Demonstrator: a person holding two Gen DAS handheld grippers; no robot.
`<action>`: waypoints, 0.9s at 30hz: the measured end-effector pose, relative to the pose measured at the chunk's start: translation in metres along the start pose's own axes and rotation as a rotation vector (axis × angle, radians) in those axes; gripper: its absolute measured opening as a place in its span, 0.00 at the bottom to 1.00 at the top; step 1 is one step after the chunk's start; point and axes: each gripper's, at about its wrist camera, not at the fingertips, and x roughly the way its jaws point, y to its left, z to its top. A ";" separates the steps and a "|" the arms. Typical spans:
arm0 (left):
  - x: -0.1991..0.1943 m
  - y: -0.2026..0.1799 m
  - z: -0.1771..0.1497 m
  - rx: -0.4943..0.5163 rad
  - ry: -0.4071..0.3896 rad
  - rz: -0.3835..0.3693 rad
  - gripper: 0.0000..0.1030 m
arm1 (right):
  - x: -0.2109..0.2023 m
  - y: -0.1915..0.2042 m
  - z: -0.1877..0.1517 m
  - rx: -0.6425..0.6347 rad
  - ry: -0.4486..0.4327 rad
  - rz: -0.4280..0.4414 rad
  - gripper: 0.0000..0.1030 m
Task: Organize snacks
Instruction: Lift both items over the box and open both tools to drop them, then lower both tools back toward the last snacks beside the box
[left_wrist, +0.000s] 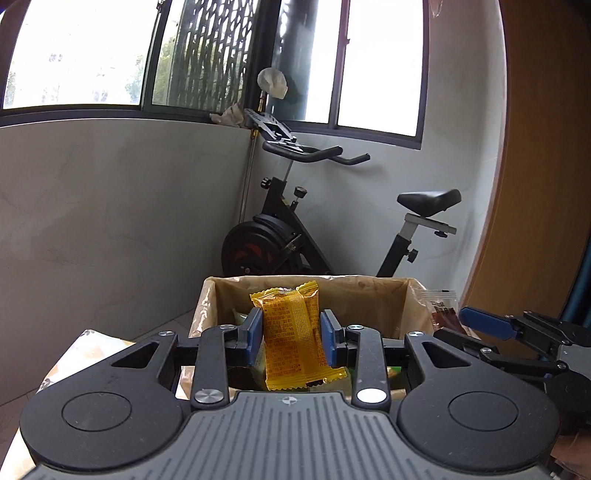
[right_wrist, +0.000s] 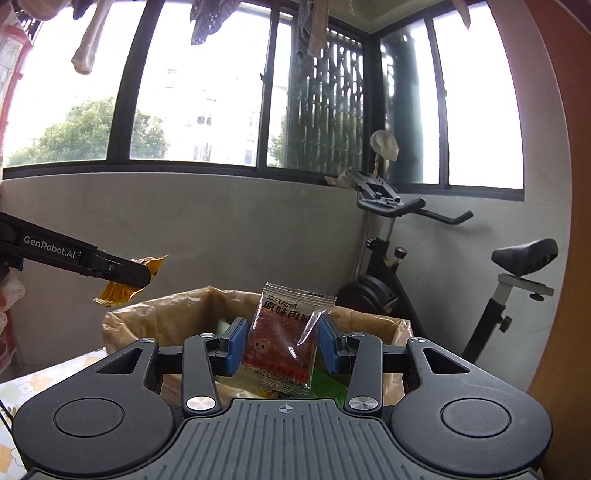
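My left gripper (left_wrist: 291, 341) is shut on a yellow snack packet (left_wrist: 291, 332), held upright above an open cardboard box (left_wrist: 369, 299) lined with a plastic bag. My right gripper (right_wrist: 279, 345) is shut on a clear packet with red contents and black print (right_wrist: 284, 343), also raised over the box (right_wrist: 177, 314). In the left wrist view the right gripper (left_wrist: 476, 325) shows at the right with the red packet (left_wrist: 441, 310) in it. The right wrist view has the left gripper (right_wrist: 140, 275) at the left, gripping the yellow packet (right_wrist: 118, 293). Green and other packets lie inside the box.
An exercise bike (left_wrist: 295, 229) stands behind the box against a grey wall under large windows. A floral-patterned table surface (right_wrist: 44, 376) lies at the lower left. A wooden panel (left_wrist: 546, 147) rises on the right. Clothes hang overhead (right_wrist: 207, 18).
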 end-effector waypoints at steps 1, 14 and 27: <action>0.008 0.000 0.000 0.000 0.015 0.001 0.34 | 0.006 -0.004 -0.001 0.023 0.009 -0.009 0.38; 0.021 0.027 -0.013 -0.016 0.078 0.017 0.57 | 0.006 -0.023 -0.029 0.130 0.065 -0.019 0.46; -0.050 0.059 -0.036 0.030 0.047 0.047 0.52 | -0.055 0.003 -0.066 0.153 -0.007 0.024 0.46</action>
